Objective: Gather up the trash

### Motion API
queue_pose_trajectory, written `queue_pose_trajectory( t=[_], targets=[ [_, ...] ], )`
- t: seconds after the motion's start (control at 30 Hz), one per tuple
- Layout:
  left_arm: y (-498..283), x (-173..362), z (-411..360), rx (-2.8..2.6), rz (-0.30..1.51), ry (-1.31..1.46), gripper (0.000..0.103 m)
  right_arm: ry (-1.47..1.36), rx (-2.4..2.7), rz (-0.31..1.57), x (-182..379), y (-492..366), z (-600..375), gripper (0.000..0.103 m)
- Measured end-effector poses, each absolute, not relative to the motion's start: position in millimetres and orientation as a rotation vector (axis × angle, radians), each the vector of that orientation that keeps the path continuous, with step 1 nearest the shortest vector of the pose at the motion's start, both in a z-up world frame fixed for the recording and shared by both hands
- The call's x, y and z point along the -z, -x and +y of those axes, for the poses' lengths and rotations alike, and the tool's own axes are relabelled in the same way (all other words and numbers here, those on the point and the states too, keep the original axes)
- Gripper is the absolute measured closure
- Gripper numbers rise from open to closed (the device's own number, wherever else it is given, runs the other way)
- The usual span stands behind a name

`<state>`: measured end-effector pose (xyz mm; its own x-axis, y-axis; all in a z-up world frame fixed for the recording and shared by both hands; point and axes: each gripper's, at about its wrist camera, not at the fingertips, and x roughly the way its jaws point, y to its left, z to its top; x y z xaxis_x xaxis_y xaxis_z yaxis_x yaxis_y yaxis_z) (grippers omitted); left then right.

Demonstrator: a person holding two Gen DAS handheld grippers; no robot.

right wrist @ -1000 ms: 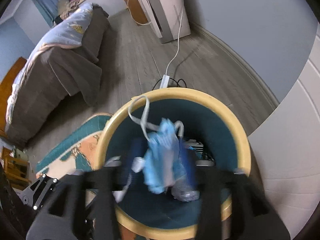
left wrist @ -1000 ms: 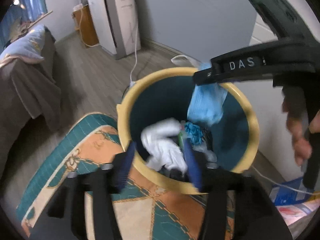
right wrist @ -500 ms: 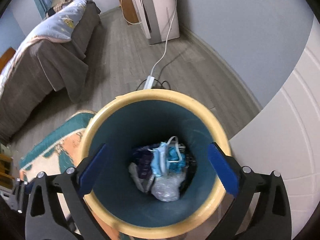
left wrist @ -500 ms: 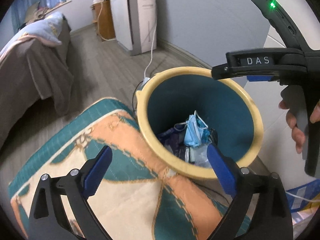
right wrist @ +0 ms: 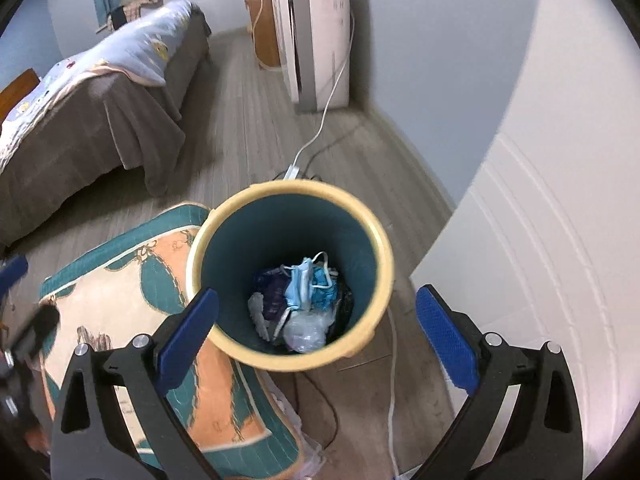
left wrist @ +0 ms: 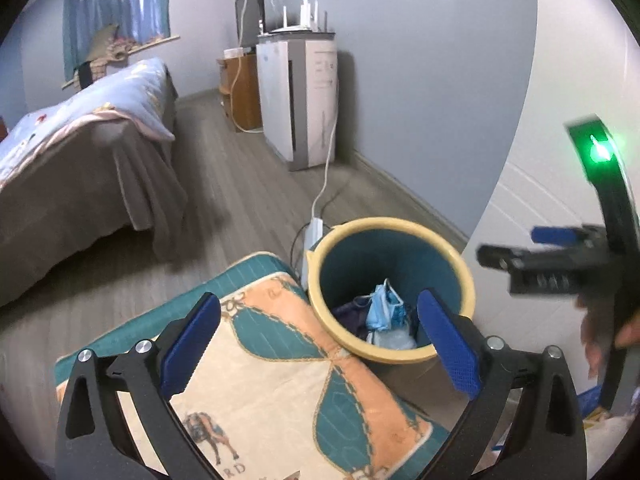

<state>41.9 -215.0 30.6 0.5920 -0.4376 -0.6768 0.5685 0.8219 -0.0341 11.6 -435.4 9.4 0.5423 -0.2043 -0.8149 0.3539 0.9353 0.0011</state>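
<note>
Both the left gripper [left wrist: 318, 344] and right gripper [right wrist: 316, 338] have let go; jaws now gape wide, empty. The blue mask [right wrist: 302, 284] they carried lies in the bin [right wrist: 384, 264] at frame centre, so this load is collected.

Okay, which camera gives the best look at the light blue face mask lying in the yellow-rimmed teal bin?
The right wrist view. It looks almost straight down into the bin, so the light blue face mask shows with its white ear loops. In the left wrist view the mask is seen at a slant, smaller, its lower part hidden by the near rim.

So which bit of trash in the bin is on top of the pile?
The light blue face mask with white ear loops sits on top in the bin; the clear crumpled plastic and dark wrapper lie lower.
</note>
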Motion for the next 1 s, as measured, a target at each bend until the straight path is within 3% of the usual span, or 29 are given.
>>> queue_pose_trajectory(
  t=[0.37,1.0],
  targets=[
    [-24.2,-51.2,-199.2,0.526,0.736,-0.12,0.005,-0.26,0.35,0.83,-38.7,54.1,-436.3,0.006],
    [-13.4,-46.2,-195.8,0.553,0.687,-0.199,0.005,-0.172,0.314,0.799,-49.2,52.7,-407.2,0.006]
  ],
)
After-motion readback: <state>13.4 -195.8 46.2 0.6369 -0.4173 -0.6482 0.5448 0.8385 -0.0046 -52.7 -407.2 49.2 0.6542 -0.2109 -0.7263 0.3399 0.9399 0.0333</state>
